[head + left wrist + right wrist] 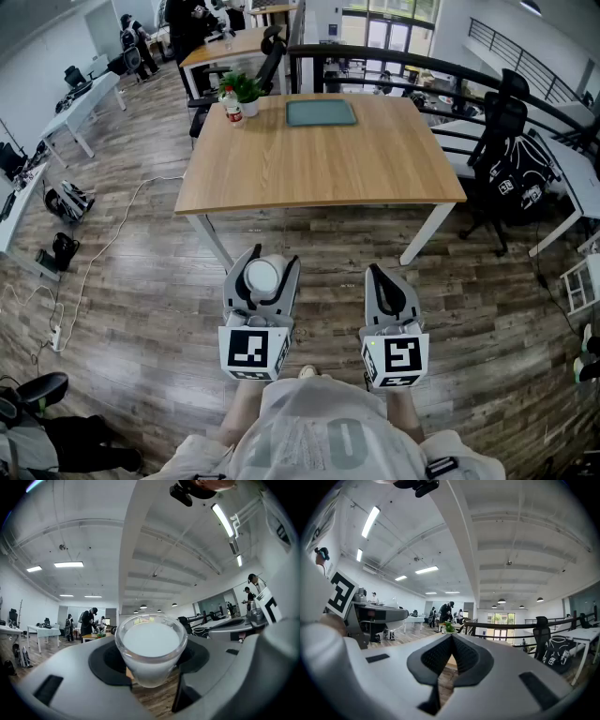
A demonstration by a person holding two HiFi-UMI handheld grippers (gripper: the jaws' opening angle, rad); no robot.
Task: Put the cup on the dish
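A small white cup (262,277) sits upright between the jaws of my left gripper (262,266), which is shut on it. In the left gripper view the cup (150,645) fills the centre, with its glassy rim facing the camera. My right gripper (382,279) is held beside it, shut with nothing in it; its dark pads (461,656) meet in the right gripper view. Both grippers hover over the wooden floor, short of the table's near edge. A flat teal rectangular dish (321,112) lies at the far middle of the wooden table (319,164).
A potted plant (247,91) and a small bottle (232,106) stand at the table's far left corner. Black office chairs (506,164) stand to the right and a dark railing (441,70) runs behind the table. A cable (103,248) trails across the floor at left.
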